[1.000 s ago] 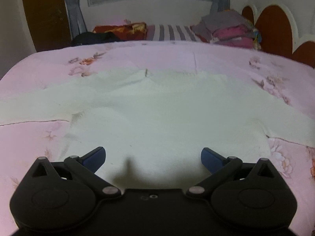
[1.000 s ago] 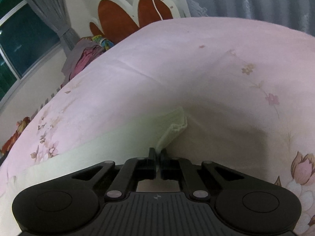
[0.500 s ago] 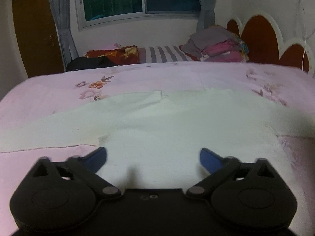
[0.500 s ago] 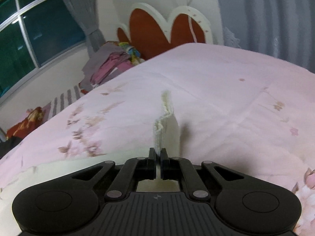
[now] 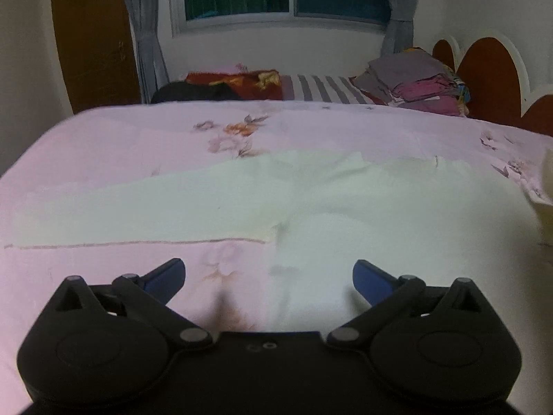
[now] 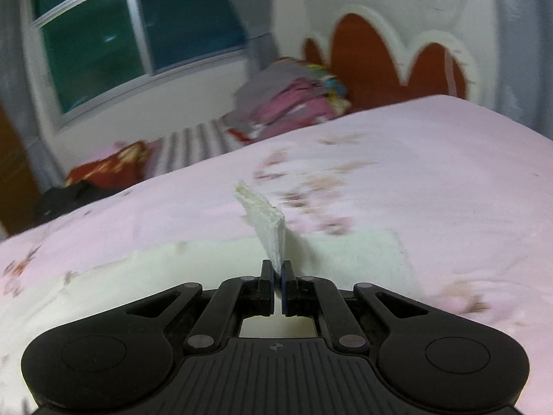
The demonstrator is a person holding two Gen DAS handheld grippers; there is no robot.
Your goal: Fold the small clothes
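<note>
A cream long-sleeved shirt (image 5: 345,207) lies flat on the pink floral bedspread (image 5: 138,138), its left sleeve (image 5: 138,207) stretched out to the left. My left gripper (image 5: 268,269) hovers over the shirt's lower left edge, below the armpit. Its jaws are opening wide, with nothing pinched between the blue pads. My right gripper (image 6: 276,269) is shut on the cuff of the other sleeve (image 6: 262,214), which stands up from the pads above the shirt's body (image 6: 138,276). That raised sleeve (image 5: 546,186) shows at the right edge of the left wrist view.
A stack of folded clothes (image 5: 414,83) sits at the far right by the red headboard (image 5: 484,76). A striped pillow (image 5: 328,90), a red floral pillow (image 5: 235,83) and a dark bundle (image 5: 193,95) line the far edge under the window.
My left gripper slid left from the shirt's middle to its left side. My right gripper lifted the sleeve cuff off the bed, rolled upright and carried it over the shirt.
</note>
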